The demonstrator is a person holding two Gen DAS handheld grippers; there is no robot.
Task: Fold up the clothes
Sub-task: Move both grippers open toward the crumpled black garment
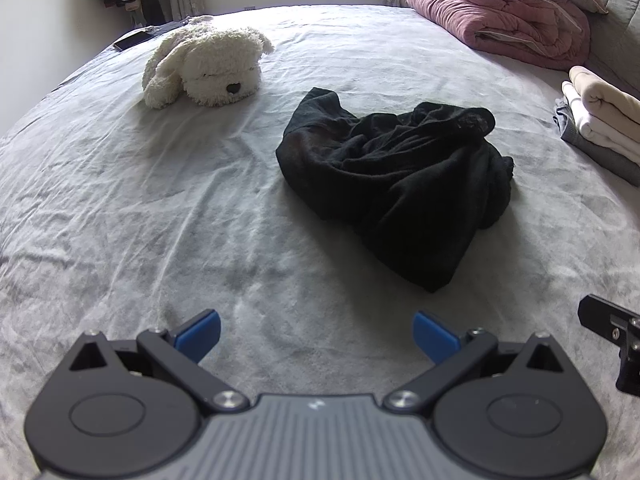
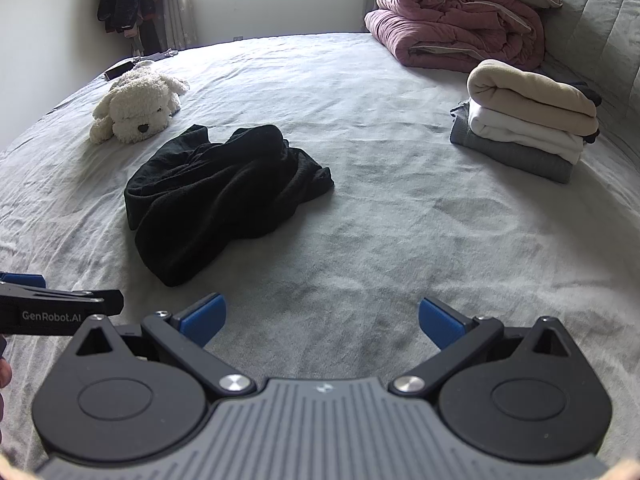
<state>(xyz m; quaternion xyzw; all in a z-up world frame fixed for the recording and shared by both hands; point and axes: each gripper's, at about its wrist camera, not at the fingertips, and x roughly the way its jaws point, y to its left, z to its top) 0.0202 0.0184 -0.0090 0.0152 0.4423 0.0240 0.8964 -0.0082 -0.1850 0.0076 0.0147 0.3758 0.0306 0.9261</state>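
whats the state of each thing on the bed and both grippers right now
black garment: crumpled in a heap, unfolded
stack of folded clothes: folded, cream on top, white, grey at bottom
pink comforter: folded up at the far end
plush dog: lying flat
left gripper: open, empty
right gripper: open, empty

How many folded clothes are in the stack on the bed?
3 show clearly: a beige one on top, a white one in the middle, a grey one at the bottom. Something dark pokes out behind; it may be another.
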